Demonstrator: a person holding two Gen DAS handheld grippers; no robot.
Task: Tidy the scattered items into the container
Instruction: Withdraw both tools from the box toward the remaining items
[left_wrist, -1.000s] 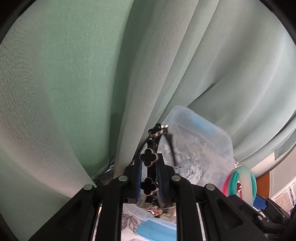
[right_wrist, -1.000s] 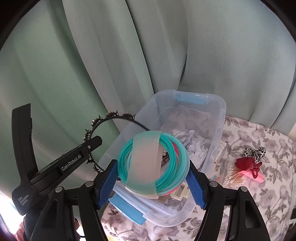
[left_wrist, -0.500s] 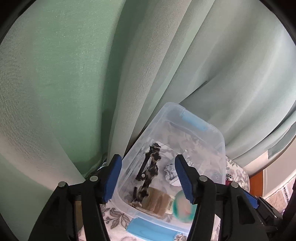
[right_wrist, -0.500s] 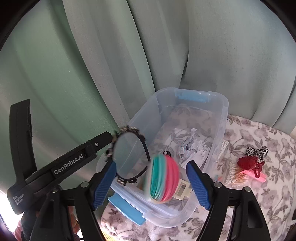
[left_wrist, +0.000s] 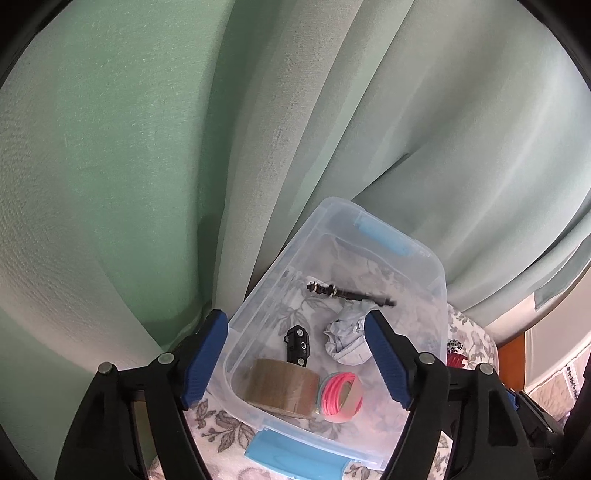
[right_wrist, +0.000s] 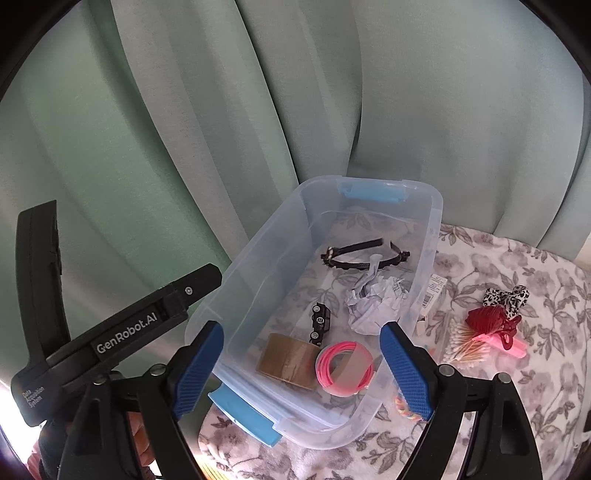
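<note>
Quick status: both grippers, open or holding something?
Left gripper: jaws open, holding nothing.
Right gripper: jaws open, holding nothing.

Left gripper (left_wrist: 295, 354) and right gripper (right_wrist: 301, 365): black frames bearing ribbed blue finger pads (right_wrist: 406, 369) and silver screws; white "GenRobot.AI" lettering is showing on the left gripper's black housing.

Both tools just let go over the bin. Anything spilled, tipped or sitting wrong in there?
Nothing spilled. The headband, pink ring bundle, tape roll, toy car and crumpled paper all lie inside the bin. Still out on the cloth: cotton swabs, a red tie and a leopard bow.
</note>
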